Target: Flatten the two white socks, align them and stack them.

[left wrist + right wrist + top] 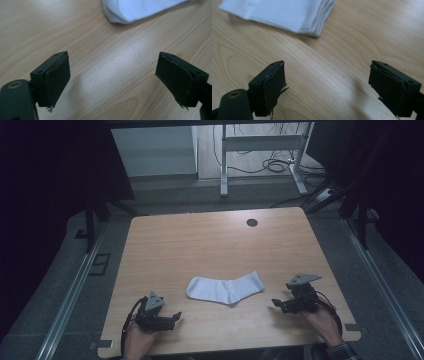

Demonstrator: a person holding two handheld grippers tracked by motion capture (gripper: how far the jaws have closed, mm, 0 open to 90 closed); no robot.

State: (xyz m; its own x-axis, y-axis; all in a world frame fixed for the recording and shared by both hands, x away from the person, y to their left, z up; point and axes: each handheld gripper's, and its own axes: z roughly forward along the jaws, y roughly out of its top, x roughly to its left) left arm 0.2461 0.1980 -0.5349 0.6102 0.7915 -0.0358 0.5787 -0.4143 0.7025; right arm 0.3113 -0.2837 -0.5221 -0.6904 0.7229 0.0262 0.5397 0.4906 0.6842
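White and soft, a sock (226,289) lies flat on the wooden table (200,240) in the high view, between the left gripper (172,317) and the right gripper (276,303), a little ahead of both and touching neither.

From the left gripper view, the jaws stand wide apart with only bare wood between them. The sock's rounded end (135,11) sits ahead of the jaws.

From the right gripper view, the jaws are wide open too and hold nothing. The sock's ribbed end (284,15) lies ahead, toward the left jaw.

It looks like the reaching step. Next, each gripper likely needs to slide forward until one sock end sits between its jaws, then squeeze.
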